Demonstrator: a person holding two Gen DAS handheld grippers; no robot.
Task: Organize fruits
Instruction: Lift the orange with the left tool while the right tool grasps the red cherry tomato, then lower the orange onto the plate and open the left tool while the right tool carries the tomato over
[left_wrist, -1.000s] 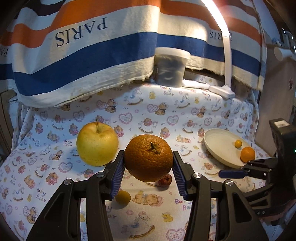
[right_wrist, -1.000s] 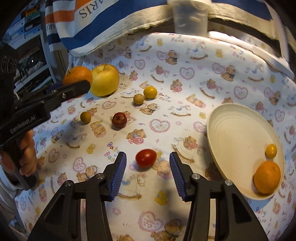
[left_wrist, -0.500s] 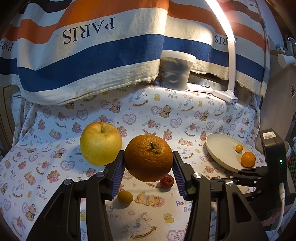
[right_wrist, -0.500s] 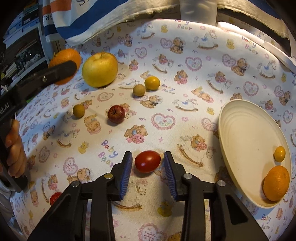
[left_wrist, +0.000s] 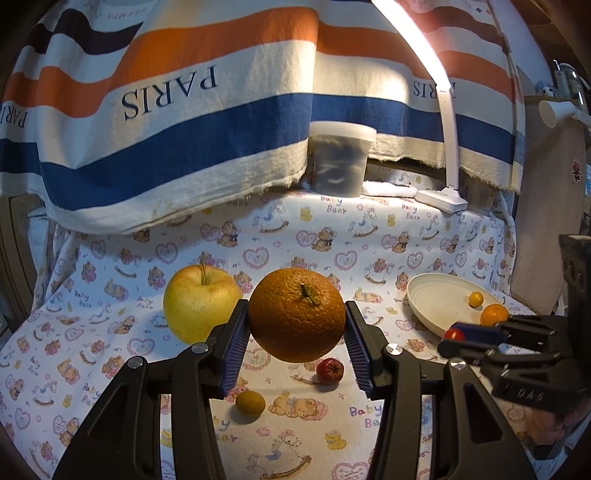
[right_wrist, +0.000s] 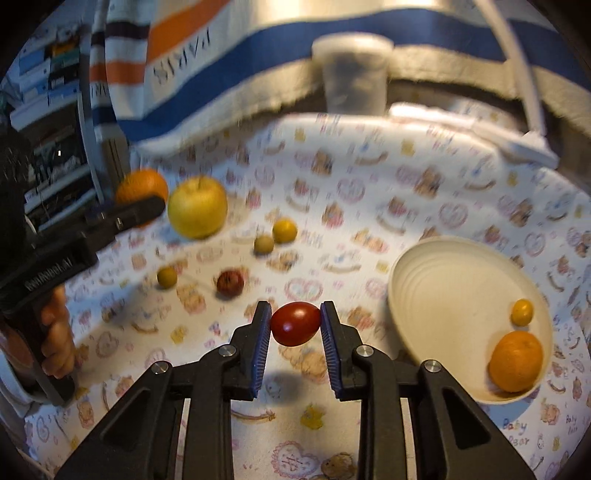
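A: How far along is the sorting?

B: Partly done, by the look of it. The cream plate, ribbed and shallow at the right of the right wrist view, holds only a small orange and a tiny yellow fruit. The right gripper has just been closing, and its blue ridged pads now pinch a glossy, egg-shaped red tomato at frame centre, lifted off the cloth.

A: And the other one?

B: The left gripper is clamped on a large orange with pebbled skin and a dark stem scar, centre of the left wrist view, held clear of the table.

A: What's left?

B: A smooth yellow apple just left of that orange, a dull red wrinkled fruit and an olive-yellow round one below it, plus two more small yellow fruits mid-frame in the right view. All sit on the soft bear-print cloth, well apart from the plate.
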